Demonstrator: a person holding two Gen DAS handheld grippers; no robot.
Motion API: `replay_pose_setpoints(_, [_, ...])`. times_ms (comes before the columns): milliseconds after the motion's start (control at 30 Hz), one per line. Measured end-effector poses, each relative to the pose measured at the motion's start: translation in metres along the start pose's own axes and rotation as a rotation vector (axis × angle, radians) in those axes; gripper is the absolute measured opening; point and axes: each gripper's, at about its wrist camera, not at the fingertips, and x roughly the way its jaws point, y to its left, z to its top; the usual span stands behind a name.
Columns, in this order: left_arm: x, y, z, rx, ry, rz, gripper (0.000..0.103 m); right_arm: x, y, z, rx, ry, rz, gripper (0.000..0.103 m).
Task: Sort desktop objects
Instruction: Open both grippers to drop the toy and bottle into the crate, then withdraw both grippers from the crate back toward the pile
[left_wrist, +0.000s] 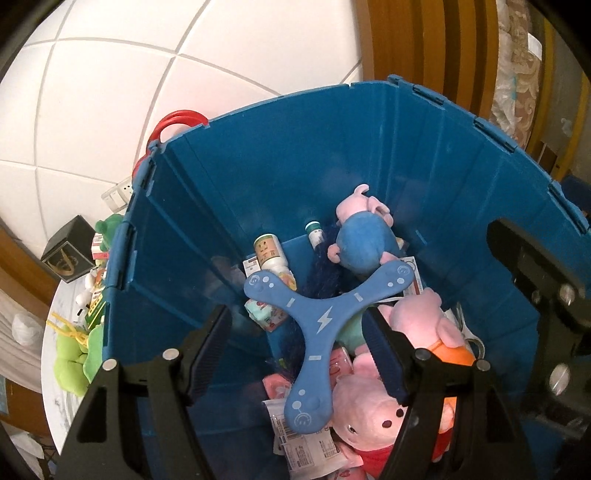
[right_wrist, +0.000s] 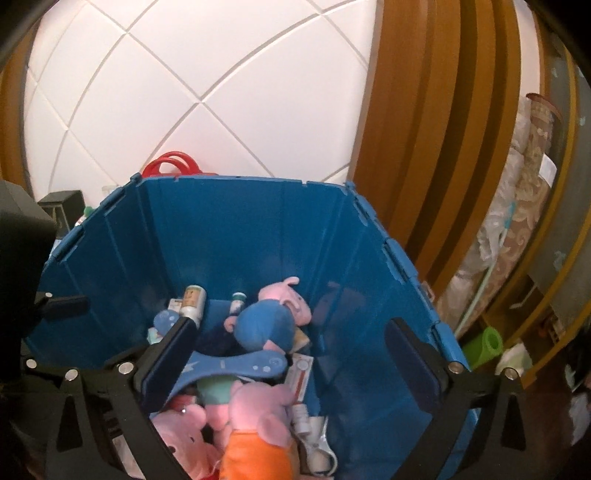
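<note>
2 hand-held grippers hang over a deep blue crate (left_wrist: 332, 155), both pointing down into it. The left gripper (left_wrist: 299, 350) stands released, its jaws apart on either side of a blue 3-armed boomerang (left_wrist: 317, 317) that lies flat on top of the pile; neither pad presses on it. The right gripper (right_wrist: 291, 358) is spread wide and grasps nothing, with the toys lying loose below its jaws.

Inside the crate, a pink pig plush in a blue outfit (left_wrist: 364, 240) lies toward the far wall, just beyond the boomerang. A white bottle with a tan label (left_wrist: 267, 254) rests near the far left corner, beside one arm of the boomerang, and a smaller green-capped bottle (left_wrist: 314, 230) lies between that bottle and the blue-clad pig. A pig plush in orange (right_wrist: 255, 435) sits at the near side of the crate, and a larger pink pig face (left_wrist: 369, 417) is pressed in next to it under the boomerang's near arm. Flat packets with printed labels (left_wrist: 295, 439) fill the near bottom.

Outside the crate's left wall, on a white tabletop (left_wrist: 51, 369), sit green plush toys (left_wrist: 74, 354) and a black box (left_wrist: 68, 253). A red handle (left_wrist: 177, 120) shows behind the far left corner.
</note>
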Motion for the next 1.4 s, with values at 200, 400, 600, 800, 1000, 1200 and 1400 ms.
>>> replay_pose_setpoints(200, [-0.018,0.005,-0.005,-0.033,-0.034,-0.045,0.072,-0.018,-0.008,0.003,0.051,0.003,0.022,0.103])
replay_pose_setpoints(400, [-0.064,0.013,-0.015,-0.045,-0.082,-0.1,0.072,-0.069,-0.012,-0.002,0.042,-0.042,-0.031,0.103])
replay_pose_setpoints(600, [-0.119,0.028,-0.05,-0.011,-0.208,-0.047,0.08,-0.116,-0.007,-0.014,0.074,-0.107,-0.005,0.103])
replay_pose_setpoints(800, [-0.164,0.064,-0.098,-0.075,-0.321,-0.065,0.081,-0.158,0.019,-0.041,0.067,-0.179,0.059,0.103])
replay_pose_setpoints(1000, [-0.178,0.114,-0.156,-0.157,-0.352,0.015,0.089,-0.183,0.066,-0.058,0.078,-0.208,0.229,0.103])
replay_pose_setpoints(1200, [-0.176,0.181,-0.2,-0.241,-0.329,0.072,0.089,-0.19,0.132,-0.062,0.028,-0.199,0.269,0.103])
replay_pose_setpoints(1400, [-0.172,0.267,-0.244,-0.291,-0.314,0.14,0.089,-0.195,0.211,-0.06,-0.007,-0.195,0.3,0.103])
